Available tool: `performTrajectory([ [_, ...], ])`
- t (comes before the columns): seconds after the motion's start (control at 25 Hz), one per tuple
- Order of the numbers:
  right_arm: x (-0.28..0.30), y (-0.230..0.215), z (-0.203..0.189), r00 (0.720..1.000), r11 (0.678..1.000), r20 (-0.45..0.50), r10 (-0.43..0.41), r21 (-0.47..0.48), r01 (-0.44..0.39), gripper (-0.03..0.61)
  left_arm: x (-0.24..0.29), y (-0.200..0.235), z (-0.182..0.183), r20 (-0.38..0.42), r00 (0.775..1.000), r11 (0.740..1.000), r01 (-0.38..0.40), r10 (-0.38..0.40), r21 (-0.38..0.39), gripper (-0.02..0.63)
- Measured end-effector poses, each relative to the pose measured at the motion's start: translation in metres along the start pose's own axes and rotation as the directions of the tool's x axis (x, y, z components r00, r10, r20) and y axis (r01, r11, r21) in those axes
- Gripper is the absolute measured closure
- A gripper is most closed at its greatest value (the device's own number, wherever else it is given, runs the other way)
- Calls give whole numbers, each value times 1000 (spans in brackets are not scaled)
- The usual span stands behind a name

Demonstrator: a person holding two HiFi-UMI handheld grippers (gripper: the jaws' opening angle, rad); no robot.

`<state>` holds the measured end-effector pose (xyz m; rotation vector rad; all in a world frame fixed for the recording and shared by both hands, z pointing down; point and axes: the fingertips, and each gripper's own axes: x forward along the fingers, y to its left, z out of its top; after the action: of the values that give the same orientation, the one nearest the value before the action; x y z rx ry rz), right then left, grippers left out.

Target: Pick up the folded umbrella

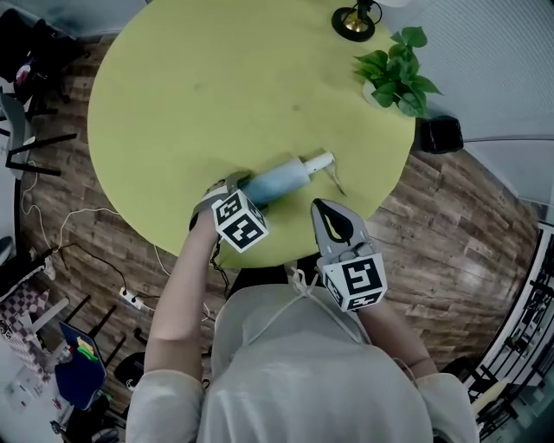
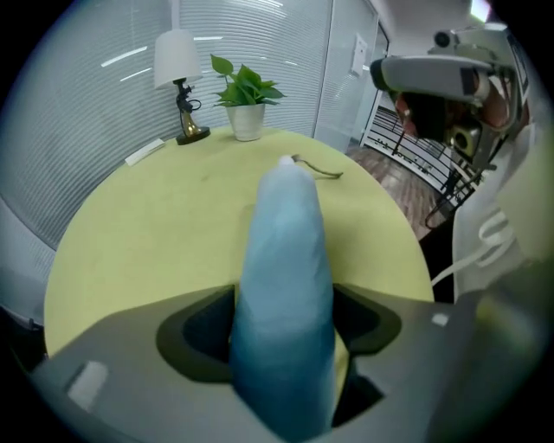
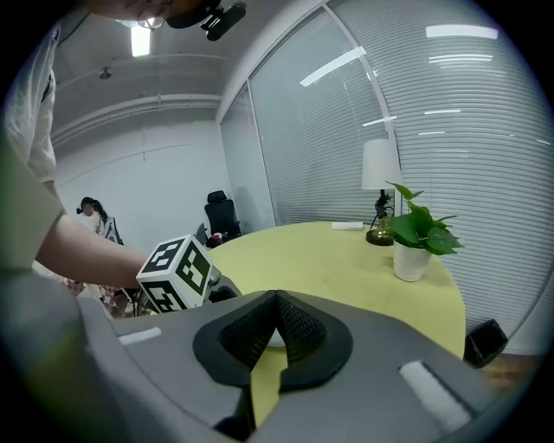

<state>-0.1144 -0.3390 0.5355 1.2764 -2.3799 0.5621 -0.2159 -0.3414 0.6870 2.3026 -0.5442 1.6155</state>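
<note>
The folded light-blue umbrella [image 1: 281,179] lies on the round yellow-green table [image 1: 216,86] near its front edge, with its white handle end [image 1: 318,161] pointing right and a thin strap [image 1: 336,180] trailing from it. My left gripper [image 1: 238,186] points steeply down over the umbrella's left end. Its jaws stand wide, with the umbrella [image 2: 286,277] running between them and a dark gap at each side. My right gripper [image 1: 320,206] hovers at the table's front edge, just right of the umbrella, with its jaws closed together and nothing held [image 3: 275,298].
A potted green plant [image 1: 398,78] and a lamp with a brass base [image 1: 355,22] stand at the table's far right. A black bin [image 1: 440,134] sits on the wooden floor beside the table. Cables and chairs are on the floor at left.
</note>
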Motion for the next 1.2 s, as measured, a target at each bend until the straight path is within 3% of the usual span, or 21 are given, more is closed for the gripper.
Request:
performTrajectory([
  [0.16, -3, -5, -3, 1000, 1000, -3, -15, 9, 15, 578, 7, -3, 1, -44, 999, 999, 33, -32, 39, 304],
  [0.36, -10, -8, -10, 1000, 999, -11, -27, 25, 27, 578, 9, -4, 1, -19, 998, 997, 65, -64, 35, 302],
  [0.68, -14, -10, -12, 999, 998, -18, -43, 52, 44, 578, 8, -6, 1, -20, 999, 1000, 30, -30, 5, 313],
  [0.92, -18, -15, -15, 998, 997, -27, -55, 58, 57, 578, 3, -8, 0, 11, 994, 994, -105, 105, -27, 328],
  [1.2, -30, -13, -16, 998, 998, -29, -47, 50, 48, 578, -8, -10, -3, 33, 956, 957, -289, 290, -35, 330],
])
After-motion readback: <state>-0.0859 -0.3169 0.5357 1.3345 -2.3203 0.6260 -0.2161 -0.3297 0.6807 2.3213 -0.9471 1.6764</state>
